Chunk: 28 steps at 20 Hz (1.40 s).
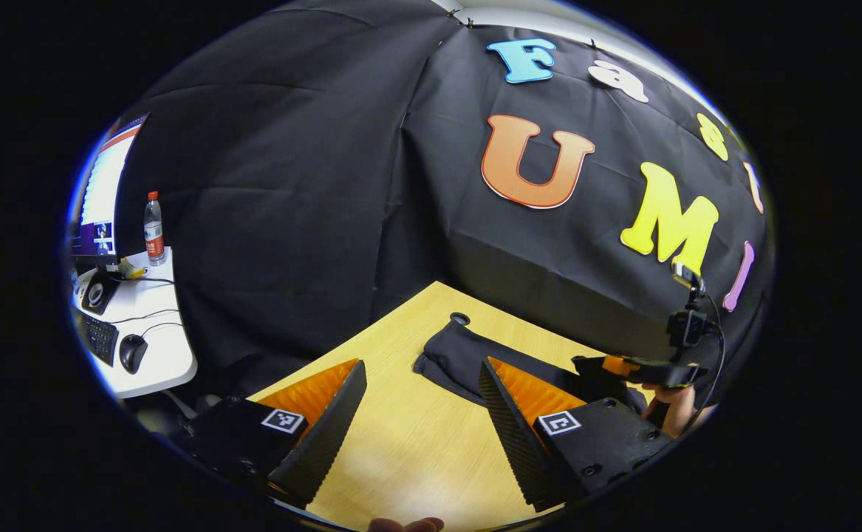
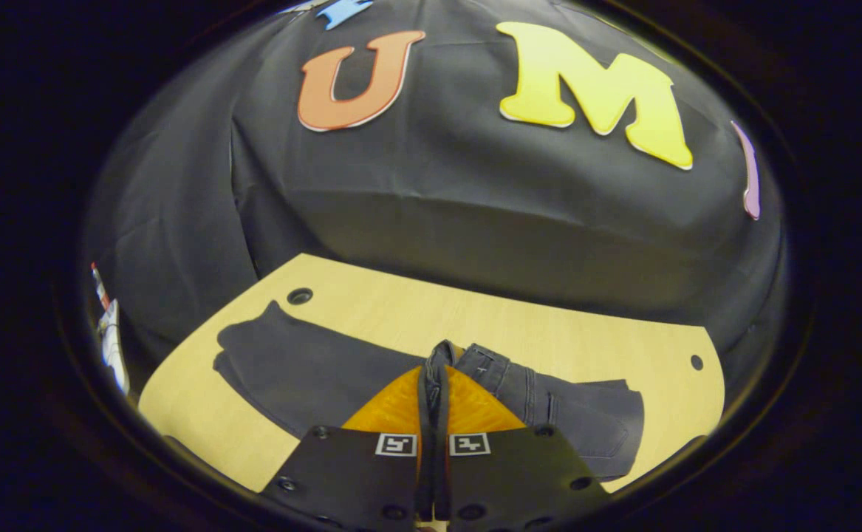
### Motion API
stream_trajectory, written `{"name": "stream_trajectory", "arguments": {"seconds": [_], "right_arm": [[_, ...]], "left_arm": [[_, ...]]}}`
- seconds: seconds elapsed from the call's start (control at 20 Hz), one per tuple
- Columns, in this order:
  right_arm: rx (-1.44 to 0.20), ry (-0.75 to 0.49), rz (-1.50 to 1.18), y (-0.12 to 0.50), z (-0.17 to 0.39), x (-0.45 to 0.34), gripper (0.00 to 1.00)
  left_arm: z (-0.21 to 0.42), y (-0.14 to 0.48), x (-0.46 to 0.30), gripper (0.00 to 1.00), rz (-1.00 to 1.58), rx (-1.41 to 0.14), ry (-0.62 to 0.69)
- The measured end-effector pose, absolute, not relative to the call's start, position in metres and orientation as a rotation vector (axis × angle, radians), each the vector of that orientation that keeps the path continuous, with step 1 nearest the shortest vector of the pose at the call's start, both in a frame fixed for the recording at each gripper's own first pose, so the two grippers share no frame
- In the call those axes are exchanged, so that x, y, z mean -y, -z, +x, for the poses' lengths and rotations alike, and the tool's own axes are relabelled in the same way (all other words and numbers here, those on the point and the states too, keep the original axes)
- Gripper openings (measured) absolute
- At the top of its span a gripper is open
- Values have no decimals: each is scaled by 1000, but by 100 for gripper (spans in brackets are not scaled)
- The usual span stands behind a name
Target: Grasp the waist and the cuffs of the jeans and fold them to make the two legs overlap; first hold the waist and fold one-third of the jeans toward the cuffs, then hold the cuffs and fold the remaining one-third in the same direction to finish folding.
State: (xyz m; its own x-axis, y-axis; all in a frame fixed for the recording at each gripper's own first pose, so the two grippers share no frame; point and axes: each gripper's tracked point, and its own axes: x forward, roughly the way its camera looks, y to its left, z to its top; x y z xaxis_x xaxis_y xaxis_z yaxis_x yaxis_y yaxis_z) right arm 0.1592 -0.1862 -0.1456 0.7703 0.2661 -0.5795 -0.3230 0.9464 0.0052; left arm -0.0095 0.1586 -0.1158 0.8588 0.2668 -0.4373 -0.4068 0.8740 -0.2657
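Observation:
Dark grey jeans (image 2: 305, 369) lie flat across the wooden table (image 2: 549, 332), the legs running left and the waist with its pocket (image 2: 593, 421) at the right. My right gripper (image 2: 436, 373) is shut, and a raised fold of the jeans near the waist is pinched between its fingers. In the left gripper view the cuff end of the jeans (image 1: 453, 355) lies just ahead. My left gripper (image 1: 422, 363) hovers open over the table (image 1: 401, 443) with nothing between its fingers. The right gripper (image 1: 600, 366), held by a hand (image 1: 674, 414), sits at the far end of the jeans.
The black cloth wall rises right behind the table's far edge. The tabletop has a cable hole (image 2: 299, 296) near the cuffs and a smaller hole (image 2: 696, 362) at the right. A white desk (image 1: 157, 347) with a monitor, keyboard, mouse and bottle (image 1: 154, 229) stands off to the left.

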Motion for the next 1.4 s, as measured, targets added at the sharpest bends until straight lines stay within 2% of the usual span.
{"name": "stream_trajectory", "arguments": {"seconds": [0.4, 0.6, 0.65, 0.7, 0.75, 0.9, 0.95, 1.25, 1.4], "right_arm": [[-678, -409, -198, 156, 149, 187, 2], [-656, -493, -202, 152, 144, 179, 27], [-645, -511, -206, 146, 141, 177, 36], [-632, -523, -205, 139, 137, 176, 36], [-620, -529, -196, 132, 136, 177, 51], [-569, -528, -184, 101, 130, 193, 75], [-555, -527, -182, 90, 126, 201, 87], [-452, -498, -169, 11, 95, 265, 85], [-422, -487, -172, -22, 74, 296, 88]], "left_arm": [[-12, 123, -165, 99, -370, -425, -356], [-11, 134, -158, 99, -382, -463, -320], [-10, 137, -155, 99, -388, -470, -309], [-9, 139, -152, 99, -394, -475, -302], [-7, 139, -149, 99, -400, -476, -292], [1, 143, -144, 100, -425, -472, -268], [5, 148, -141, 99, -448, -476, -257], [33, 171, -128, 99, -610, -495, -191], [47, 189, -126, 99, -757, -501, -173]]}}
